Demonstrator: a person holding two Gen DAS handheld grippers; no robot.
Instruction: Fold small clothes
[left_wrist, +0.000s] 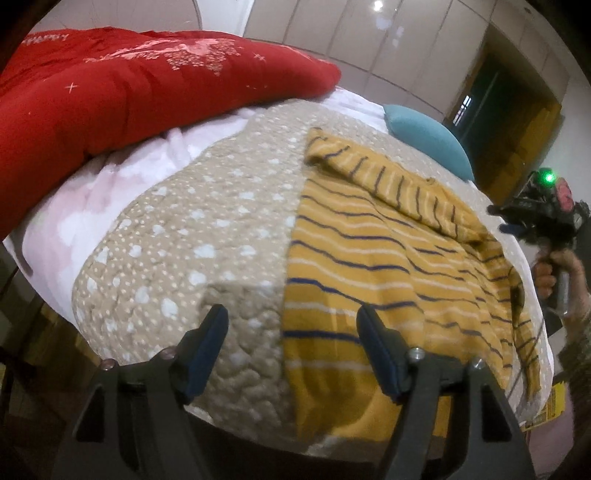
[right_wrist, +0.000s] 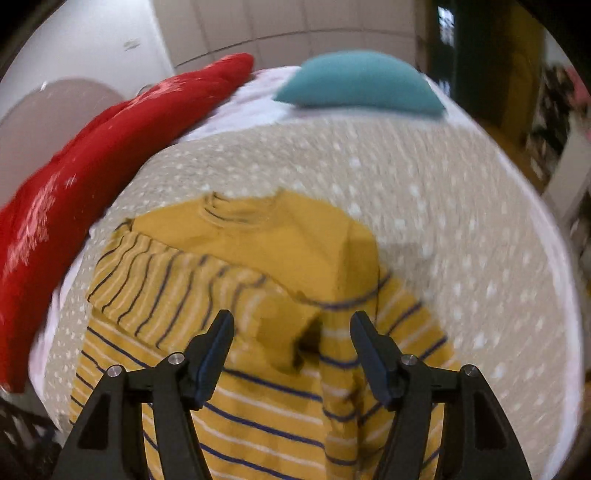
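Two grippers, both spread wide and holding nothing. Your left gripper (left_wrist: 291, 332) hangs over the near edge of the bed, one finger above the dotted beige quilt (left_wrist: 177, 236), the other above the hem of the yellow striped sweater (left_wrist: 369, 266); you can't tell if either finger touches cloth. The sweater lies flat on the quilt from 6 o'clock up toward 1 o'clock in the left view, one sleeve folded across the body near the top. Your right gripper (right_wrist: 291, 332) sits above the sweater (right_wrist: 258, 398) at 6 o'clock in its own view, jaws far apart over a folded-in sleeve, collar at 12 o'clock of the fingers. That view is motion-blurred. In the left view your right hand (left_wrist: 561, 269) shows at 3 o'clock, gripping the handle beside the bed edge. Red blanket (left_wrist: 129, 92) bunched at 10 o'clock on the pink sheet (left_wrist: 74, 214). Teal pillow (left_wrist: 428, 140) at 1 o'clock, beyond the sweater.
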